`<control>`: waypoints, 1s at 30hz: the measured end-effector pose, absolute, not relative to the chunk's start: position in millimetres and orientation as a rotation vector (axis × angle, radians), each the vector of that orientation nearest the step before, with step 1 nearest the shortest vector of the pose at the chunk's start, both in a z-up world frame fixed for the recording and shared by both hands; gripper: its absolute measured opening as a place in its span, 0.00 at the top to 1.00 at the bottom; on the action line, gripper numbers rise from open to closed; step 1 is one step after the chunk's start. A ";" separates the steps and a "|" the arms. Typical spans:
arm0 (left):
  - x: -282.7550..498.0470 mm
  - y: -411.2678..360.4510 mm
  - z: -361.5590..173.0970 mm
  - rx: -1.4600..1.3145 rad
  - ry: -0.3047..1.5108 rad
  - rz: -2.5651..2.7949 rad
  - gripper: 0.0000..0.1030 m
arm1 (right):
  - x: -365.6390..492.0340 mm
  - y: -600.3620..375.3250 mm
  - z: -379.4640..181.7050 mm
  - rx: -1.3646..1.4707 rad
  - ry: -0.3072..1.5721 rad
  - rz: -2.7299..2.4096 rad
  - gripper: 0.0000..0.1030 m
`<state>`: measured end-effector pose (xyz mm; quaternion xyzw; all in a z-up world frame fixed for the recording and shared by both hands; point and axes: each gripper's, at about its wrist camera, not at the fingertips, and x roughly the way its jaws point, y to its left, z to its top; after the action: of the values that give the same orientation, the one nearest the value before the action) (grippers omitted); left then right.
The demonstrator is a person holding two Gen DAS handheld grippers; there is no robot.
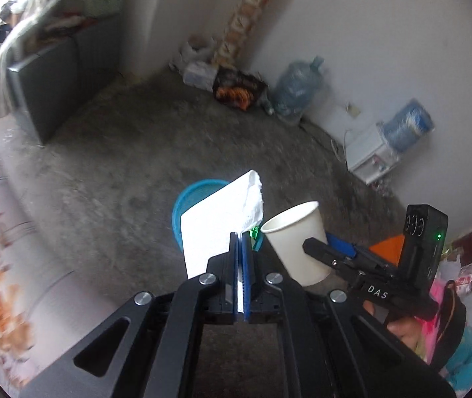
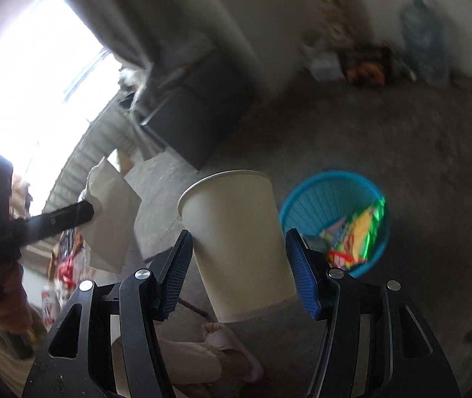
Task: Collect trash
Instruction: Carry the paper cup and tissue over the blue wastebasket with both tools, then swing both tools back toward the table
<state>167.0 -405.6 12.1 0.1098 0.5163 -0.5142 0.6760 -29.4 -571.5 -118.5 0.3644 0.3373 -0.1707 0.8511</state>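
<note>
- White folded paper tissue [image 1: 217,222] is clamped between the closed pads of the left gripper [image 1: 240,248], and it is held in the air, above the round blue plastic basket [image 2: 319,192] on the grey concrete floor [image 1: 130,152].
- A cream paper cup [image 2: 236,238], nearly upright, is grasped at its sides by the right gripper [image 2: 238,267], just beside the tissue and beside the basket.
- Colourful snack wrappers [image 2: 357,235] are seen already inside the basket.
- The carrying step is judged to be nearly finished; the release is not yet done.
- A miss could be caused by the light tissue drifting sideways when it is let go.
- The cup could be crushed if it is squeezed harder, or it could bounce off the basket rim.
</note>
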 end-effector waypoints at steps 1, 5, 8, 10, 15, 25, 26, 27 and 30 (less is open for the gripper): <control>165.5 -423.7 -0.4 0.260 1.180 -1.165 0.98 | -30.3 -580.9 -129.2 0.806 0.708 -0.378 0.47; 161.4 -470.7 -35.9 0.284 1.248 -1.181 0.98 | -33.0 -615.5 -169.6 0.971 0.705 -0.432 0.47; 162.1 -501.0 -57.3 0.313 1.261 -1.168 0.98 | -34.5 -635.9 -199.8 1.072 0.694 -0.466 0.47; 161.5 -522.5 -69.6 0.339 1.258 -1.177 0.98 | -28.7 -649.0 -216.5 1.122 0.670 -0.489 0.45; 170.9 -556.1 -98.7 0.398 1.265 -1.128 0.52 | -19.3 -670.7 -260.2 1.237 0.640 -0.495 0.27; 172.0 -525.6 -69.0 0.365 1.187 -1.153 0.52 | -39.5 -654.4 -255.9 1.180 0.655 -0.548 0.27; 172.0 -521.9 -64.2 0.363 1.179 -1.152 0.52 | -39.6 -652.8 -252.6 1.166 0.656 -0.549 0.27; 172.1 -515.1 -56.3 0.358 1.165 -1.148 0.52 | -41.4 -649.8 -246.4 1.143 0.657 -0.549 0.27; 171.1 -491.7 -33.2 0.343 1.117 -1.145 0.45 | -41.5 -643.2 -231.5 1.077 0.664 -0.554 0.27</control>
<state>171.1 -491.7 -33.2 0.1528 0.4982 -0.5107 0.6839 -41.5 -643.2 -231.5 0.4965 0.3061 -0.2553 0.7711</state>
